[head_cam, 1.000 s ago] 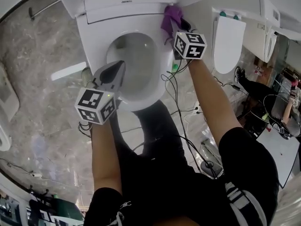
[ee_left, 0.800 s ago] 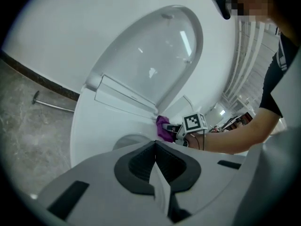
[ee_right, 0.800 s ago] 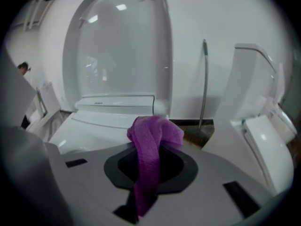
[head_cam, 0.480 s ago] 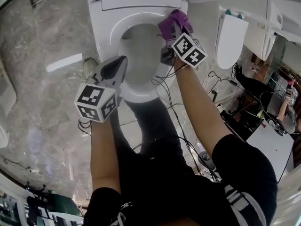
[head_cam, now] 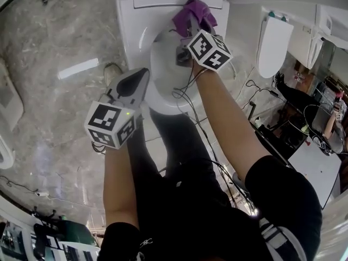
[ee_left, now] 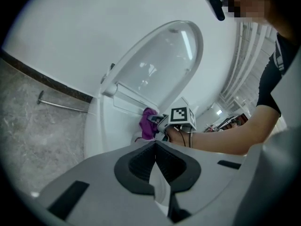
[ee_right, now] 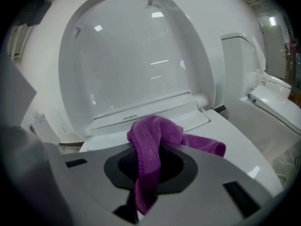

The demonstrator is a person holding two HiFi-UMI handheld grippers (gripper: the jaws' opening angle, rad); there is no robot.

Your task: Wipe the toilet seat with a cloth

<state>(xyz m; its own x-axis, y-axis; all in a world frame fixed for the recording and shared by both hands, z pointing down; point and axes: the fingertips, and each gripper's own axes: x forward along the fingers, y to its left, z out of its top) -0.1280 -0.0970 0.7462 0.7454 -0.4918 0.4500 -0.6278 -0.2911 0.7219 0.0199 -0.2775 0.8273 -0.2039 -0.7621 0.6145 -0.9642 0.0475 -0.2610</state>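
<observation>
Wiping step under way, I'd judge: purple terry cloth (ee_right: 157, 131) sits at the back of the white plastic toilet seat (head_cam: 140, 45), just below the hinge of the raised white lid (ee_right: 141, 65). Right claw (ee_right: 148, 168) is clamped on a fold of the cloth, rest bunched ahead on the seat. Left claw (ee_left: 155, 160) is closed, holding nothing, near the seat's front-left edge. Next move calls for dragging the cloth round the ring, pressing down.
</observation>
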